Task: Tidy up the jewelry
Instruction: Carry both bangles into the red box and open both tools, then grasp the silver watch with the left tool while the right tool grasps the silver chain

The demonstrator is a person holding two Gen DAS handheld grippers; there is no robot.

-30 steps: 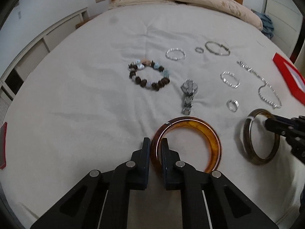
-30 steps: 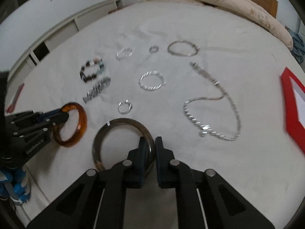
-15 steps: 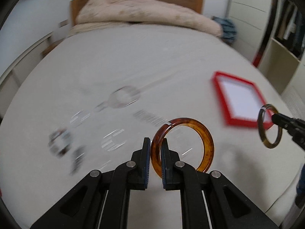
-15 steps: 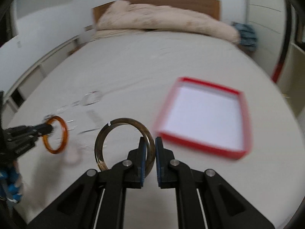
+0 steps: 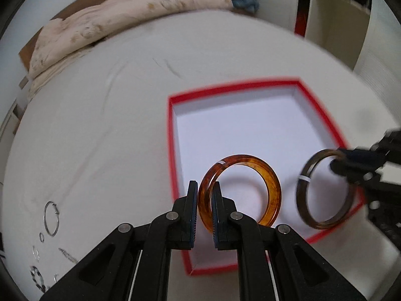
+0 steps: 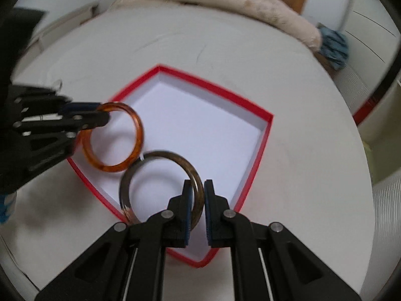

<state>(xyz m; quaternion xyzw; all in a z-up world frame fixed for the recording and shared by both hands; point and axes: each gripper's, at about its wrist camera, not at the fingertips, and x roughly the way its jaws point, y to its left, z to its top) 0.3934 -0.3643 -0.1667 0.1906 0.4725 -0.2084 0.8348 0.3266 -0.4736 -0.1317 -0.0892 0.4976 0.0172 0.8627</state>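
Small jewelry (image 5: 47,245) blurred, cut off

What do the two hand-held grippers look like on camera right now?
Both look alike: the left hand-held gripper and right hand-held gripper have matte black angular linkage arms with round silver pivot pins, and narrow flat fingers faced with dark blue ribbed pads. No cables or sleeves show.

The box (image 5: 173,150) lies on the bed (image 5: 100,125), in the centre of the frame. Over it hang two bangles: one bangle (image 5: 270,188) at lower centre, the other bangle (image 5: 300,193) to its right. Small jewelry (image 5: 50,215) lies at lower left. The pillow (image 5: 125,17) is along the top.
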